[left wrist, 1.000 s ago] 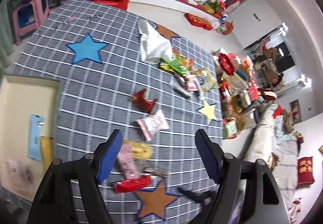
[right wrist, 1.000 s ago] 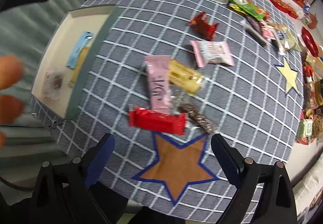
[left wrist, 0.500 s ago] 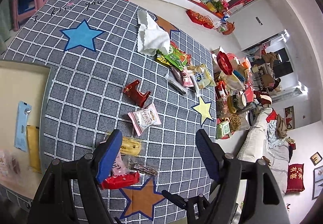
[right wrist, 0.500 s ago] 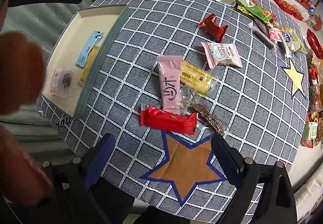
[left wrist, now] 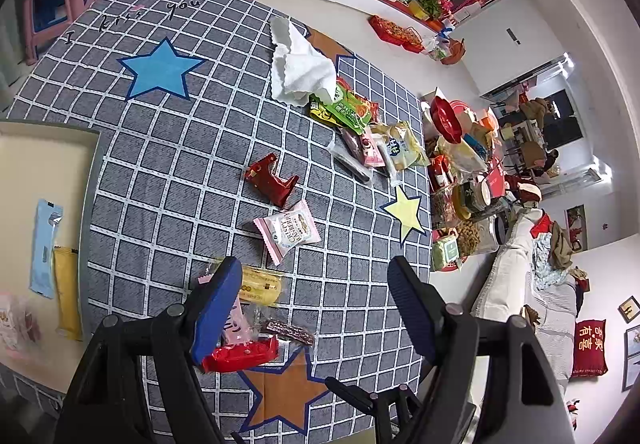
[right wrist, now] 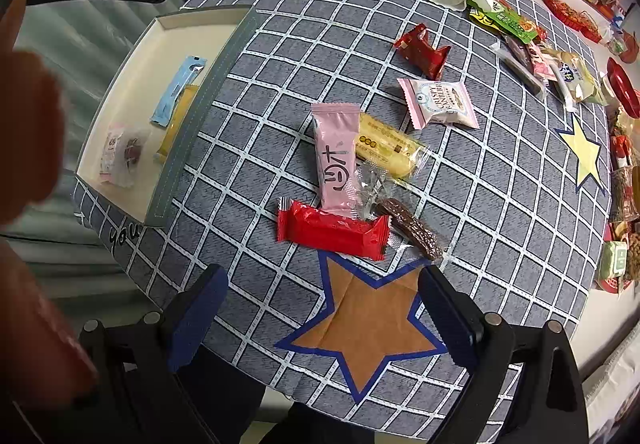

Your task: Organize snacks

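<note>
1. The red snack bar point(right wrist: 332, 230) is lying glossy and crinkled on the desk point(right wrist: 280, 43), just above the orange star point(right wrist: 368, 324), touching the pink packet point(right wrist: 335, 155).
2. The left gripper point(left wrist: 314, 308) is hiding part of that pink packet, jaws gaping wide and empty.
3. The bar's long axis is running left to right, with the right gripper point(right wrist: 320, 308) hanging over it, jaws spread wide.

I see a tray point(right wrist: 200, 91) at the counter's point(right wrist: 500, 203) left edge, with snack packets point(right wrist: 352, 171) clustered right of it.
</note>
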`<state>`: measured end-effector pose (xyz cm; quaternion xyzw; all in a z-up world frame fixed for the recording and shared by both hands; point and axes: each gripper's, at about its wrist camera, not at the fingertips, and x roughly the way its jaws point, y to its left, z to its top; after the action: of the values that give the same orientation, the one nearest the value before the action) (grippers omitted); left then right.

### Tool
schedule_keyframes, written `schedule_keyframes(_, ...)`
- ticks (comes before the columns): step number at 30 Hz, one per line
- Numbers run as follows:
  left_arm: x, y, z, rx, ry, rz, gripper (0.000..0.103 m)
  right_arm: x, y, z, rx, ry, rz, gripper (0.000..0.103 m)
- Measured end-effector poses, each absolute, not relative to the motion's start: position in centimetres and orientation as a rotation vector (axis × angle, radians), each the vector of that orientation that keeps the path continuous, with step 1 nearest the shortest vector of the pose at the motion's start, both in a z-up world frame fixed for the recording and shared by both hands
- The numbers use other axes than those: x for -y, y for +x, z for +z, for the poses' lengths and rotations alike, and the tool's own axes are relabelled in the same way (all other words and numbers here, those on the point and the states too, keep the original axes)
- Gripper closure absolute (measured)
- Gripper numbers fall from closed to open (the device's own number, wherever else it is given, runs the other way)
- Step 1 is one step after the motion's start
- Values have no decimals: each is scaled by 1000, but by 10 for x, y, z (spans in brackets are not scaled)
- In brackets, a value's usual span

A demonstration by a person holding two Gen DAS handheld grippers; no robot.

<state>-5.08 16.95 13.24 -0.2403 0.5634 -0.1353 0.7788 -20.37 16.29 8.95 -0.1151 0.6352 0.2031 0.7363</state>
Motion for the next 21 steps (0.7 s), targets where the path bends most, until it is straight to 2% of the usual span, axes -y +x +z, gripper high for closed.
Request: schedule_keyframes(21, -174, -52, 126, -1234, -522, -266, 23, -186, -185, 85, -1413, -262, 454, 6)
